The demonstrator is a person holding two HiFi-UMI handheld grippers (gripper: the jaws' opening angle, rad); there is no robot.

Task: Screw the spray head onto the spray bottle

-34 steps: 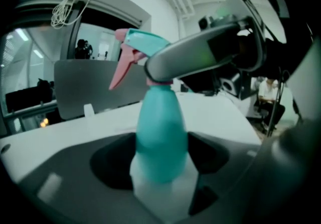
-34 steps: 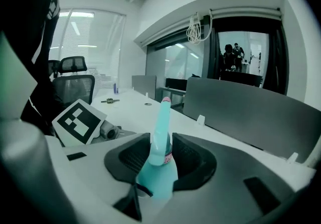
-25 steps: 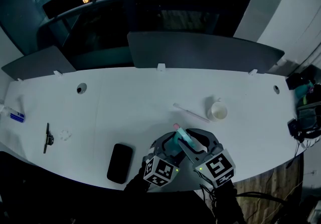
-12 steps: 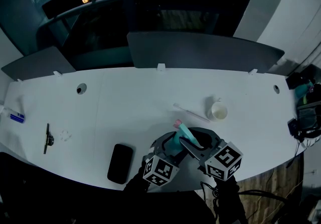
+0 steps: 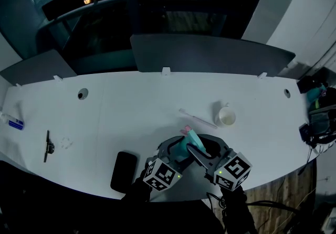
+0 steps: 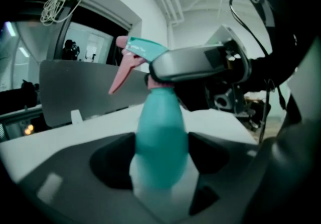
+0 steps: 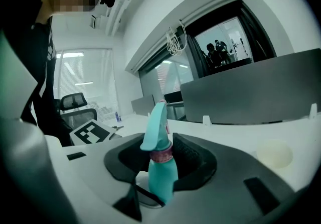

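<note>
Spray bottle (image 6: pixel 161 137) neck hidden behind right gripper (image 5: pixel 198 150), which is clamped on the spray head (image 7: pixel 155 127); left gripper (image 5: pixel 177 150) clamps the teal body. Pink collar and trigger.

No words, brands or numbers can be read anywhere. The only signs seen are black-and-white square markers: one on the cube of the left gripper (image 5: pixel 177 150), at (image 5: pixel 159 176), and one on the cube of the right gripper (image 5: pixel 199 148), at (image 5: pixel 232 170). The left cube's marker (image 7: pixel 93 131) is also seen from the right gripper view, just left of its jaws. A blue label (image 5: pixel 16 123) is seen far left of the left gripper, its print too small to be read.
</note>
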